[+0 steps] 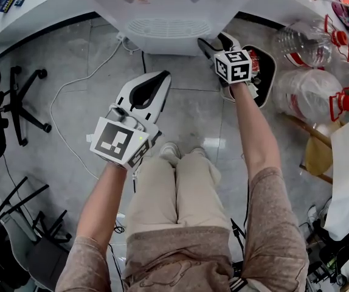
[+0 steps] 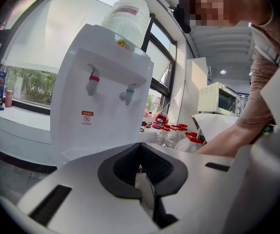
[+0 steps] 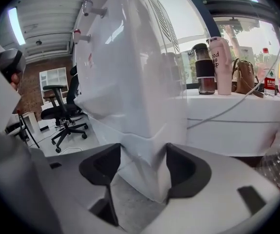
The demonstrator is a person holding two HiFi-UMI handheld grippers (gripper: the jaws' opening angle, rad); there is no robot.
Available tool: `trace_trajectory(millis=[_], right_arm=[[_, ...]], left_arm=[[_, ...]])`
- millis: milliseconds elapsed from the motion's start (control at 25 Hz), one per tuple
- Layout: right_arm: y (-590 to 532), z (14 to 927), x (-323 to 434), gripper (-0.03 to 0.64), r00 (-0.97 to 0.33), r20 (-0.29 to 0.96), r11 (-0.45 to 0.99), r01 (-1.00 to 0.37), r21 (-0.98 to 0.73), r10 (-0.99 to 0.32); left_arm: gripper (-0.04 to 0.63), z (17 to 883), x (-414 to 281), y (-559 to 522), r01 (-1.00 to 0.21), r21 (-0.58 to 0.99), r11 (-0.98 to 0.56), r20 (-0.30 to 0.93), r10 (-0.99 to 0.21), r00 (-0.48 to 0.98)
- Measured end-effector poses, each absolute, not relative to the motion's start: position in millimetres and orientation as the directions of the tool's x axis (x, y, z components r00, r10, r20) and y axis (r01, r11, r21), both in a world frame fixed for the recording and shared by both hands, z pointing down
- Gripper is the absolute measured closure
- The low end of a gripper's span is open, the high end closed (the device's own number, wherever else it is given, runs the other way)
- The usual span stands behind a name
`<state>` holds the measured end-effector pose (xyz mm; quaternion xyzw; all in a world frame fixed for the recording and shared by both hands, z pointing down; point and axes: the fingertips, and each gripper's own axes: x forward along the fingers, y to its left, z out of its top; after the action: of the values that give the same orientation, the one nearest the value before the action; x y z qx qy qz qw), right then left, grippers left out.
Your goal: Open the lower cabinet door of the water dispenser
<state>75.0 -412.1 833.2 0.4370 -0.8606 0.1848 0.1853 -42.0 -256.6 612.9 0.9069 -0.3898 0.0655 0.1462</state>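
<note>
Contact is made at the upright corner edge of the lower cabinet door (image 3: 142,130), mid-frame in the right gripper view, where the right gripper (image 3: 143,167) is clamped. The left gripper (image 1: 145,93), jaws together, is held short of the water dispenser (image 1: 168,23).

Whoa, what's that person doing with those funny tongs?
A person holds tongs in each hand, facing a white water dispenser. The right tongs pinch a lower corner of it. The left tongs hang back, shut and empty. Nothing on the dispenser looks opened yet.
</note>
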Motion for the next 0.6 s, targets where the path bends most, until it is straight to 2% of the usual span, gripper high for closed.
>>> trace_trajectory(millis=[600], right_arm=[[-391, 832, 73, 0.357, -0.496, 0.497, 0.466, -0.863, -0.193, -0.712]], left_arm=[[0.578, 615, -48, -246, -0.715, 0.273, -0.644, 0.248, -0.671, 0.699]])
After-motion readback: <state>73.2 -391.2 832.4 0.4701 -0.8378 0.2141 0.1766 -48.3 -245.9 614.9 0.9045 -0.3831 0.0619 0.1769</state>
